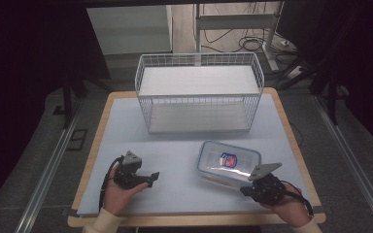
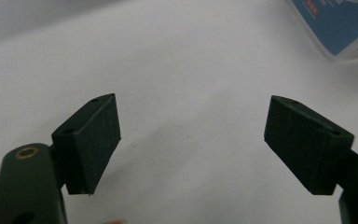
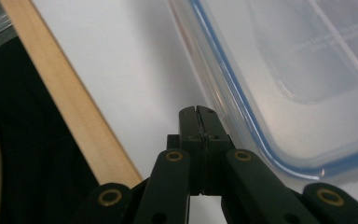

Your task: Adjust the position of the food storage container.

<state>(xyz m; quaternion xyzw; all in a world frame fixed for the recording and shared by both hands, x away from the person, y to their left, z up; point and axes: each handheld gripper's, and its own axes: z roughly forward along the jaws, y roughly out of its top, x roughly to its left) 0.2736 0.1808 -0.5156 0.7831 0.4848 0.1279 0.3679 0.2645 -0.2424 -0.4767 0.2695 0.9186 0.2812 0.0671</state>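
Observation:
A clear plastic container (image 1: 228,162) with a blue-edged lid and a red and blue label lies on the pale table mat, right of centre. My right gripper (image 1: 245,190) sits just at its near corner. In the right gripper view the jaws of that gripper (image 3: 198,110) are pressed together with nothing between them, right beside the container's rim (image 3: 242,116). My left gripper (image 1: 151,177) rests at the front left of the mat. Its pads (image 2: 93,140) stand wide apart over bare mat, and a corner of the container (image 2: 340,23) lies farther off.
A white wire basket (image 1: 199,92) stands at the back middle of the table. The table's wooden edge (image 3: 70,107) runs close to the right gripper, with dark floor beyond it. Bare mat (image 1: 184,145) lies between the basket and the grippers.

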